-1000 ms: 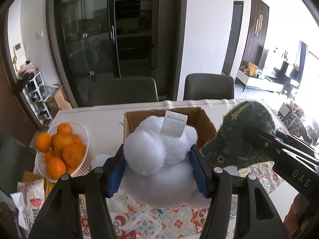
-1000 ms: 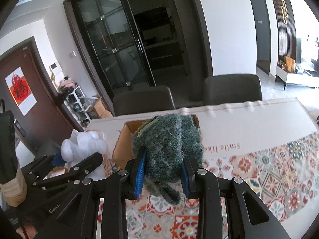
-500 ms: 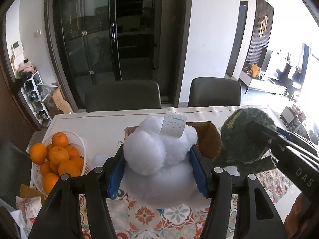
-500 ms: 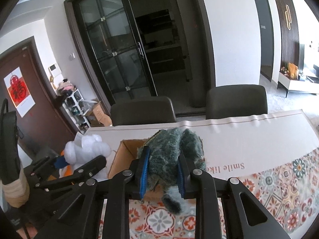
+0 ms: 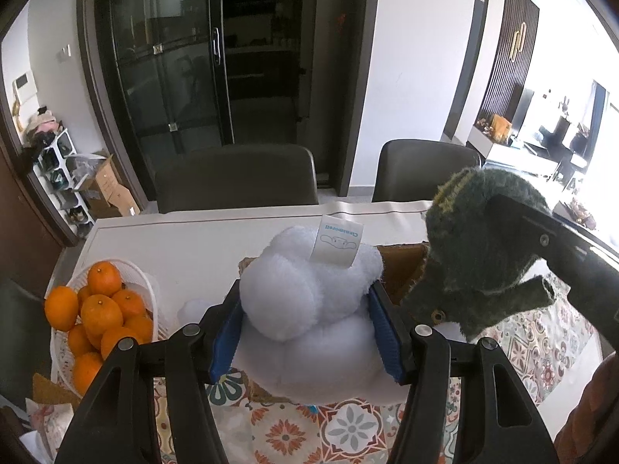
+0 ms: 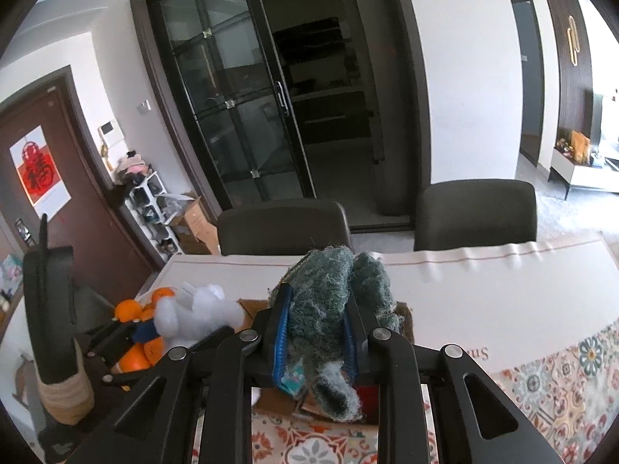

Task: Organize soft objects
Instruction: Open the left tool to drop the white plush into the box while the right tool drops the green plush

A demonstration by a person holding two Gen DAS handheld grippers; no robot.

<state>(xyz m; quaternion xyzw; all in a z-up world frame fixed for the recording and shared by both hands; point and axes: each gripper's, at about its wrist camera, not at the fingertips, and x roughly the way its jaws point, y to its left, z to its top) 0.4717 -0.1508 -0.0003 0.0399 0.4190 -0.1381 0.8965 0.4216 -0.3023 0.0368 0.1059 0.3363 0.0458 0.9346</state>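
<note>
White plush [image 5: 313,309] clamped in left gripper [image 5: 309,326], green plush [image 6: 329,309] in right gripper [image 6: 314,342].

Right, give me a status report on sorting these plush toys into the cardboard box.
Done: nothing visibly finished; little of the cardboard box interior shows. In hand: the left gripper clamps the white plush, the right gripper clamps the green plush, both held above the box. Left: lower and release each.

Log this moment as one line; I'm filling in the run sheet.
left claw: shut on white plush toy | right claw: shut on green plush toy | both held over cardboard box
</note>
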